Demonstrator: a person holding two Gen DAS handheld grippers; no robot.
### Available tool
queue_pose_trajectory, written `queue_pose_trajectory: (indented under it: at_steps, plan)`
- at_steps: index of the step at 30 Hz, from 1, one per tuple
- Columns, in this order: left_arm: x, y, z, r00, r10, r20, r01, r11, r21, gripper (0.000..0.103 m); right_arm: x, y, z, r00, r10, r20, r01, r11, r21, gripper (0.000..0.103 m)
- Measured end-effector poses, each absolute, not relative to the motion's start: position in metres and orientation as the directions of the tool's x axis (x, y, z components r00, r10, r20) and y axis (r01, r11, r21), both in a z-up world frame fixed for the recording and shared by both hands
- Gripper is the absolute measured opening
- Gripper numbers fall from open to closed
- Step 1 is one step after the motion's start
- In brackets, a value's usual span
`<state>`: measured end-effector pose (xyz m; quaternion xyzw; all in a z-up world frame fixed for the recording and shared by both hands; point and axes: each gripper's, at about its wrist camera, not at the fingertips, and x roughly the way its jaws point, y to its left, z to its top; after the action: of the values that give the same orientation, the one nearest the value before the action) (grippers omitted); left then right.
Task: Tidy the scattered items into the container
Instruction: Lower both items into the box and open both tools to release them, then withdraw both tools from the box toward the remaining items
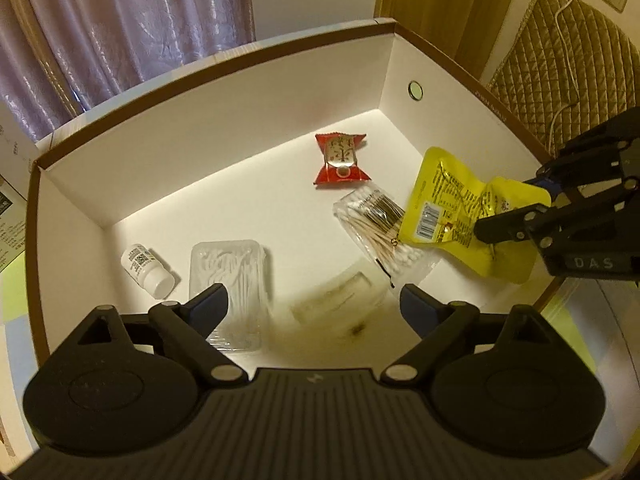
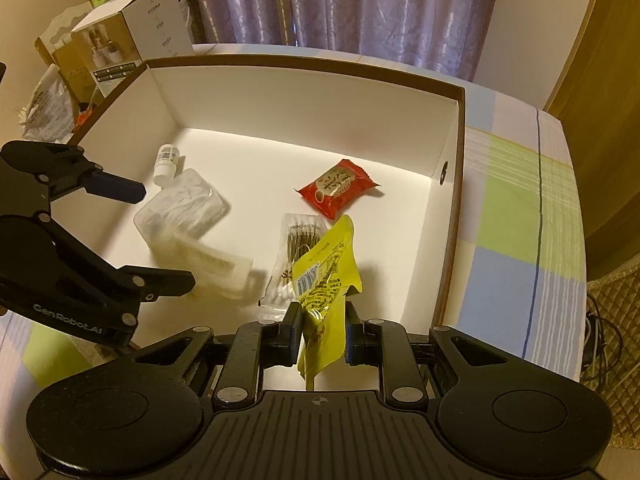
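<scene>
A: Report the state of each tool.

B: The left tool (image 1: 312, 304) is standing wide, with nothing between its blue pads, and is hanging over the near part of the white box (image 1: 248, 80). The right tool (image 2: 322, 330) is clamping narrow on the yellow pouch (image 2: 326, 268), gripping it by one end while the rest is hanging over the box floor.

A: Where is the pouch sitting in the left wrist view?

B: The yellow pouch (image 1: 452, 204) is showing at 3 o'clock, with the right tool (image 1: 516, 216) entering over the right wall of the box.

A: List the contents already lying in the box.

B: The red candy wrapper (image 1: 340, 160) is lying toward 12 o'clock of the floor. The bag of cotton swabs (image 1: 378, 232) is lying just beside the pouch, and the pouch edge is overlapping it. A clear tray of white swabs (image 1: 230, 276) is lying at 8 o'clock, with a small white bottle (image 1: 146, 270) on its side just to the left of it. A translucent case (image 1: 340, 298) is appearing blurred directly ahead of the left tool; I cannot tell whether it is resting on the floor.

A: And the surroundings?

B: The box is resting on a desk with a checked cloth (image 2: 516, 216). Purple curtains (image 2: 380, 8) are hanging at 12 o'clock in the right wrist view.
</scene>
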<state>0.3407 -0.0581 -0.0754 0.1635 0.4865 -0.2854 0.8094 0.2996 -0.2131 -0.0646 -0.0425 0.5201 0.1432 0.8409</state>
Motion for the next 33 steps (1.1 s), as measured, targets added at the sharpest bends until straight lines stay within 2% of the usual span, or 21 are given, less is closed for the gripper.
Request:
queue_pose_trajectory:
  at_steps: [8, 9, 10, 11, 18, 33]
  plan:
    - [0.339, -0.050, -0.067, 0.386, -0.306, -0.871, 0.597, 0.802, -0.017, 0.091, 0.299, -0.211, -0.062, 0.424, 0.208, -0.882, -0.300, 0.951, 0.080, 0.024]
    - [0.338, -0.049, -0.065, 0.393, -0.303, -0.868, 0.594, 0.805, -0.013, 0.091, 0.298, -0.211, -0.061, 0.425, 0.208, -0.881, -0.301, 0.950, 0.079, 0.027]
    - [0.337, -0.047, -0.064, 0.401, -0.302, -0.865, 0.591, 0.807, -0.008, 0.091, 0.298, -0.210, -0.061, 0.430, 0.204, -0.880, -0.302, 0.951, 0.073, 0.051]
    - [0.336, -0.046, -0.061, 0.409, -0.301, -0.861, 0.588, 0.809, -0.003, 0.092, 0.296, -0.210, -0.059, 0.447, 0.201, -0.872, -0.303, 0.951, 0.064, 0.081]
    - [0.327, -0.033, -0.046, 0.459, -0.293, -0.839, 0.574, 0.819, 0.028, 0.094, 0.288, -0.202, -0.042, 0.491, 0.220, -0.843, -0.346, 0.937, 0.042, 0.082]
    - [0.303, -0.003, -0.023, 0.496, -0.234, -0.836, 0.500, 0.865, 0.054, 0.101, 0.259, -0.206, -0.030, 0.506, 0.201, -0.839, -0.274, 0.959, 0.065, 0.082]
